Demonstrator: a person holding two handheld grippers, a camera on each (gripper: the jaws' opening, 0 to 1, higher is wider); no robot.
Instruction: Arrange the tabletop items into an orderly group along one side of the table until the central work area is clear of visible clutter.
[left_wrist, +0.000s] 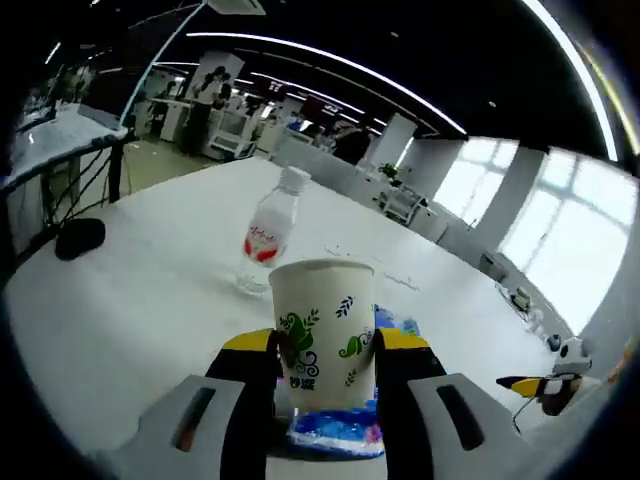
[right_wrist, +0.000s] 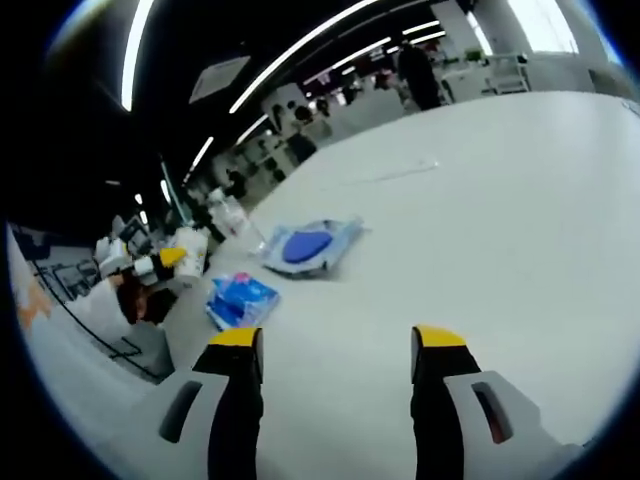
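Btwn left gripper (left_wrist: 326, 352) jaws: paper cup (left_wrist: 322, 330).

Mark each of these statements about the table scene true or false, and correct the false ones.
1. The left claw grips a paper cup printed with green leaves. True.
2. The water bottle lies on its side. False: it stands upright on the white table, beyond the cup.
3. The right claw holds a blue packet. False: its jaws are open with nothing between them; the blue packet lies on the table ahead.
4. A clear bag with a round blue item lies on the table beyond the blue packet. True.
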